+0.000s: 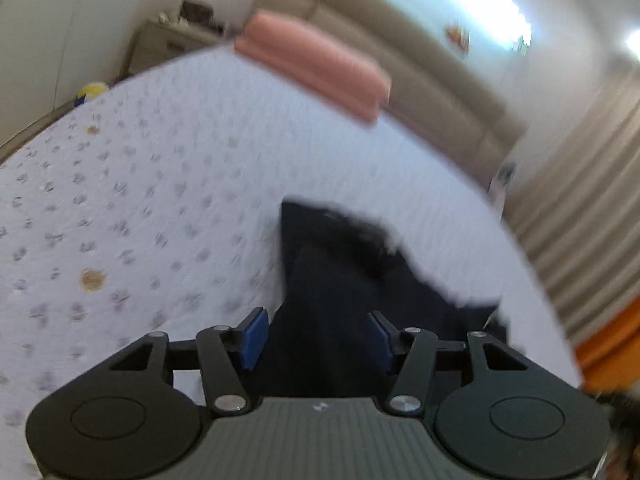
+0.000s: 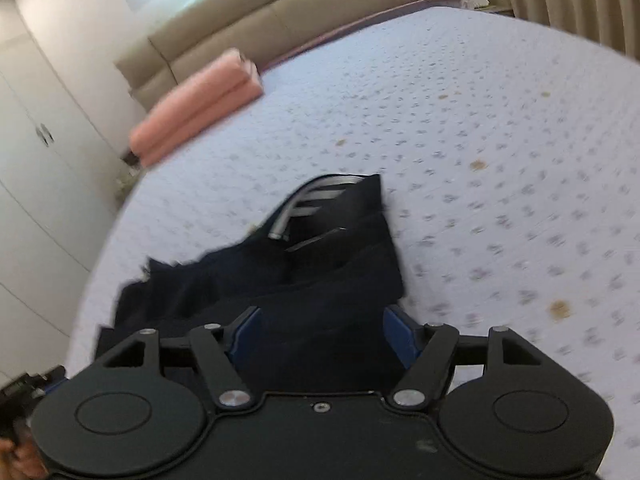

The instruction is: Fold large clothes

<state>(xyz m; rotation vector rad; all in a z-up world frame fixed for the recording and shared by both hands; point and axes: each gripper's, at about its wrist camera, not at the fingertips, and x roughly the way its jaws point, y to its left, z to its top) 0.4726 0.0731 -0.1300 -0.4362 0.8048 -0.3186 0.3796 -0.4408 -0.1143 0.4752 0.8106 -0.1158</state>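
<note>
Nearest to us in the left wrist view, the left tongs [image 1: 316, 338] stand with their blue pads [image 1: 253, 336] wide apart, and the dark garment [image 1: 340, 280] fills the gap between them without being pinched by either pad. From there the cloth runs away from us in a crumpled heap on the bed [image 1: 140, 184], its far edge ragged and blurred.

In the right wrist view we see much the same: the right tongs [image 2: 322, 338] are spread wide, blue pads [image 2: 402, 336] on either side, and the dark garment [image 2: 320, 272] lies between and just beyond them, loose in the gap. Pale stripes [image 2: 316, 198] show at its far end. The heap spills off to the left of these tongs, towards the near left edge of the bed [image 2: 480, 120].

Far off on the flowered sheet, well apart from the garment, a folded pink blanket [image 2: 196, 108] lies by the beige headboard [image 2: 280, 12]; we see it also from the left [image 1: 316, 64].
</note>
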